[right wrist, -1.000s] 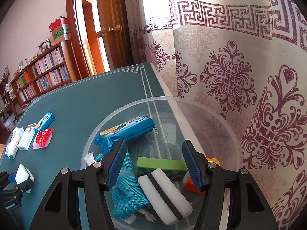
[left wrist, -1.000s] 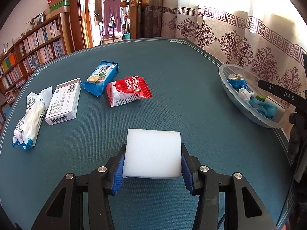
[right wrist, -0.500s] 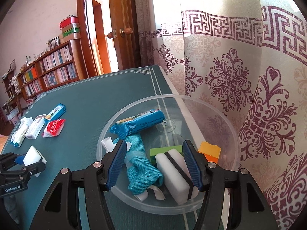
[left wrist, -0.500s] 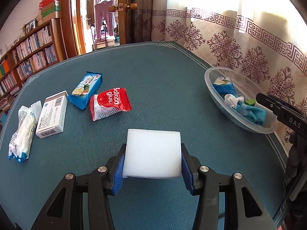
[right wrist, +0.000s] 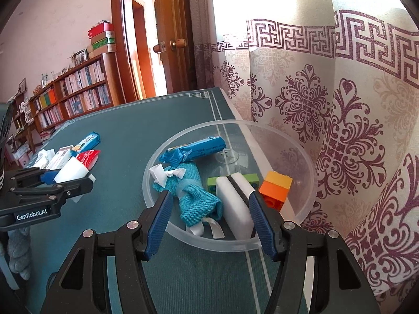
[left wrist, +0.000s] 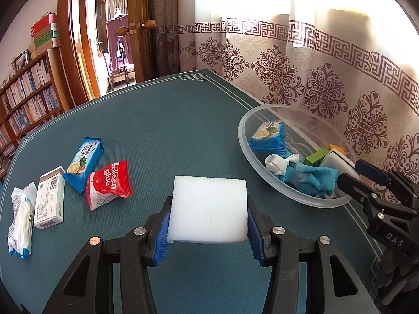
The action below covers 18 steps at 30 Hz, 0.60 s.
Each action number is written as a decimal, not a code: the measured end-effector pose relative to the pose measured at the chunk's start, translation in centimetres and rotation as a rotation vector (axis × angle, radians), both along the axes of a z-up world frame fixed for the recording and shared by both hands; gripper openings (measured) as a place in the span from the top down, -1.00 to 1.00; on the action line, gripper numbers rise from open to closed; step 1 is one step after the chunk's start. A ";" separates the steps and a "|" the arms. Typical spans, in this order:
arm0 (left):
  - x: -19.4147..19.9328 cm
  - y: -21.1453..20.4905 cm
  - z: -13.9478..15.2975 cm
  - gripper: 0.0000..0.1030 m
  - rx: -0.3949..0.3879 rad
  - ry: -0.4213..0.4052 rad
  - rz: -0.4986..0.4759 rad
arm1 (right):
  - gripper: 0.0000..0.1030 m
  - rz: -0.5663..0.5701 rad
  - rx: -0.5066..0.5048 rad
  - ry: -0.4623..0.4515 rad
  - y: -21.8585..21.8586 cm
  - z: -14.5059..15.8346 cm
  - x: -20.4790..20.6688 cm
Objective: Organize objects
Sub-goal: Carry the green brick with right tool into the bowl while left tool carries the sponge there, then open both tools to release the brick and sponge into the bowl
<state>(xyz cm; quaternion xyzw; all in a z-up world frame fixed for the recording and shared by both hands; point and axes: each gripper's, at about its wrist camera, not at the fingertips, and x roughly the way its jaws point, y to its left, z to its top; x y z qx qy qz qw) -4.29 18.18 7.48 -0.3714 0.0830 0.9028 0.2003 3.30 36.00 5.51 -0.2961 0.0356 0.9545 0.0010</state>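
My left gripper (left wrist: 208, 225) is shut on a white sponge block (left wrist: 208, 206) and holds it above the teal table, left of the clear plastic bowl (left wrist: 243, 141). It also shows in the right wrist view (right wrist: 76, 180). My right gripper (right wrist: 210, 225) is open and empty, just in front of the bowl's near rim (right wrist: 209, 240). The bowl holds a blue snack packet (right wrist: 193, 151), a teal cloth (right wrist: 193, 198), a white sponge with a black stripe (right wrist: 235, 198), a green brick (right wrist: 213, 184) and an orange brick (right wrist: 275, 188).
On the table at the left lie a red Balloon glue packet (left wrist: 108, 183), a blue snack packet (left wrist: 83, 162), a white box (left wrist: 49, 201) and a white wrapped pack (left wrist: 21, 222). A patterned curtain (right wrist: 340, 130) hangs close behind the bowl. Bookshelves and a door stand beyond.
My left gripper has carried the white sponge to the right, closer to the bowl. My right gripper has drawn back from over the bowl to its near rim.
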 end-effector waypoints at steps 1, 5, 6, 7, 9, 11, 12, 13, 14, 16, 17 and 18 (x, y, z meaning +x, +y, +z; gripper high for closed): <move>0.0 0.5 0.1 -0.03 -0.003 0.004 -0.009 | -0.20 0.002 -0.001 0.000 0.0 -0.1 0.2; -0.2 2.4 0.9 -0.03 -0.005 0.024 -0.046 | -0.20 0.005 -0.002 0.007 0.2 -0.1 0.6; -0.2 2.9 1.1 -0.03 -0.005 0.030 -0.055 | -0.20 0.004 -0.003 0.011 0.3 0.0 0.8; -0.2 3.3 1.4 -0.03 -0.004 0.037 -0.064 | -0.20 0.002 -0.002 0.016 0.4 0.0 0.9; -0.4 4.2 1.9 -0.03 -0.003 0.052 -0.082 | -0.20 -0.007 0.004 0.028 0.5 0.2 1.0; -0.7 5.2 2.5 -0.03 0.000 0.064 -0.099 | -0.20 -0.018 0.005 0.038 0.7 0.2 1.3; -0.9 5.7 2.7 -0.03 0.002 0.069 -0.107 | -0.20 -0.021 0.003 0.040 0.8 0.3 1.4; -1.1 6.2 2.9 -0.03 0.004 0.071 -0.116 | -0.20 -0.022 0.000 0.042 0.9 0.3 1.4; -1.4 6.7 3.0 -0.03 0.007 0.070 -0.124 | -0.20 -0.023 -0.002 0.044 1.0 0.3 1.5; -1.9 7.7 3.1 -0.03 0.014 0.062 -0.142 | -0.20 -0.024 0.000 0.052 1.0 0.4 1.6; -2.1 8.2 3.1 -0.03 0.017 0.057 -0.151 | -0.20 -0.024 0.003 0.056 1.0 0.5 1.7; -2.2 8.7 3.0 -0.03 0.019 0.052 -0.161 | -0.20 -0.023 0.006 0.060 0.9 0.5 1.8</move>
